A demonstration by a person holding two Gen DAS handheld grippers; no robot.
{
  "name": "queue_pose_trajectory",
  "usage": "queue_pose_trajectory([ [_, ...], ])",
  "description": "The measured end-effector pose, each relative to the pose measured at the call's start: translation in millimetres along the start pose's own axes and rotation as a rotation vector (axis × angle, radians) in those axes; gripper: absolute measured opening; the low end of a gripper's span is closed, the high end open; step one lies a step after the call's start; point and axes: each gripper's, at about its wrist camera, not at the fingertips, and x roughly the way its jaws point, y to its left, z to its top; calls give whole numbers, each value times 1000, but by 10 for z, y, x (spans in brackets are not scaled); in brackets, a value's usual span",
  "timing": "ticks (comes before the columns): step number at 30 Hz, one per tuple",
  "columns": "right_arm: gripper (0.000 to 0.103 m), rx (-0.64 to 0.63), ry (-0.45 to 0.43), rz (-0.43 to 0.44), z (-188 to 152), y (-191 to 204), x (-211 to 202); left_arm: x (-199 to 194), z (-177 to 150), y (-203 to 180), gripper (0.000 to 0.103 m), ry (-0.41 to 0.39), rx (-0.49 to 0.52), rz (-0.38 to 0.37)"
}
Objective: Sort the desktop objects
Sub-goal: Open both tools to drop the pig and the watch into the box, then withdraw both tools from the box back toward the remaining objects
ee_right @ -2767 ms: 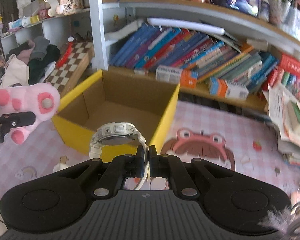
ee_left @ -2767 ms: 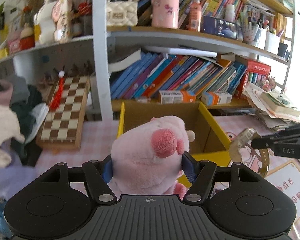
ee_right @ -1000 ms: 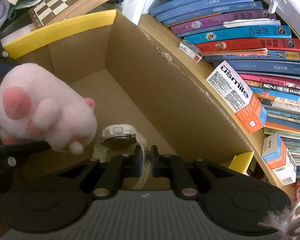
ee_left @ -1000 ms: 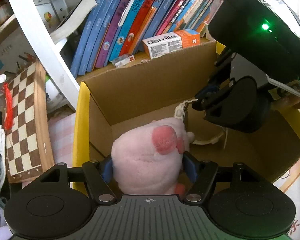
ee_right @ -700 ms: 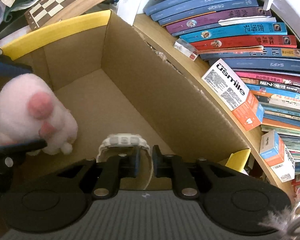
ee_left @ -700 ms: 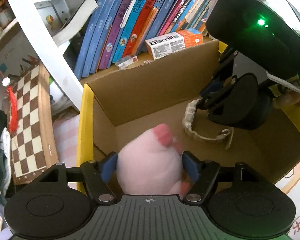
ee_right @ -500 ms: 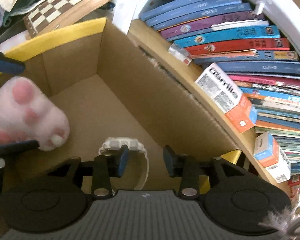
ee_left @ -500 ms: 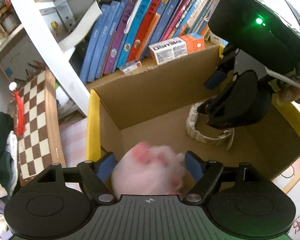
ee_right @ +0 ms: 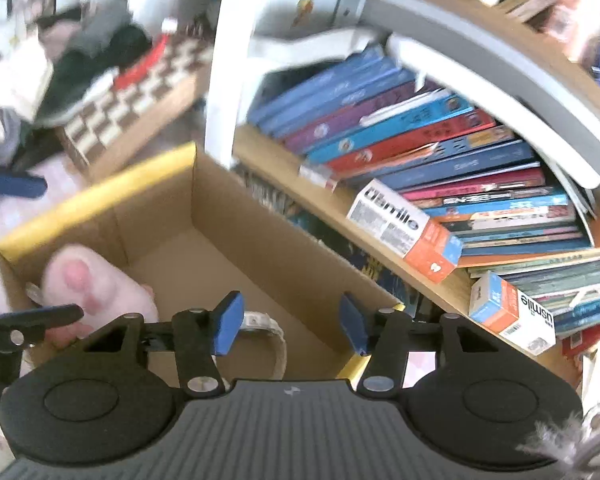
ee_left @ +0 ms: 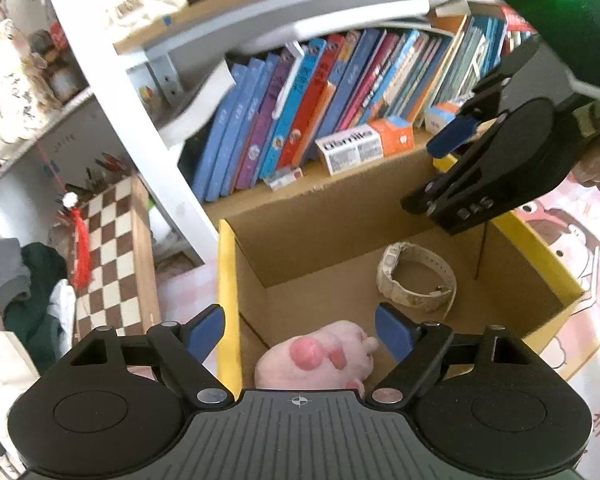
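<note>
The left gripper [ee_left: 300, 330] has just been opening its jaws, which now stand wide apart above the pink plush toy [ee_left: 316, 358]; the blue pads do not touch the toy, which lies on the floor of the cardboard box [ee_left: 328, 220] near its yellow-edged left wall. The right gripper [ee_right: 290, 322] has also just been opening, its jaws parted with nothing pressed between them. The white watch [ee_left: 416, 278] lies flat on the box floor, apart from the toy. Behind the box, books [ee_left: 300, 108] lean along a shelf, and a chessboard [ee_left: 108, 256] stands to the left.
</note>
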Motion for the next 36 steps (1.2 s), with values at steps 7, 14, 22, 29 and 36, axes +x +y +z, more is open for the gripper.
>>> queue_pose_trajectory([
  [7, 56, 84, -78, 12, -105, -36, -450, -340, -76, 70, 87, -36, -33, 1],
  [14, 61, 91, -125, -31, -262, 35, -825, -707, -159, 112, 91, -92, -40, 5],
  [22, 72, 158, -171, -76, -486, 202, -1274, -1049, -373, 119, 93, -135, -88, -28],
  [29, 77, 180, -155, -143, -709, 448, -1509, -1222, -564, 172, 93, -155, -87, -46],
  [36, 82, 216, -133, -185, -946, 756, -1710, -1396, -815, 217, 93, -165, -105, -65],
])
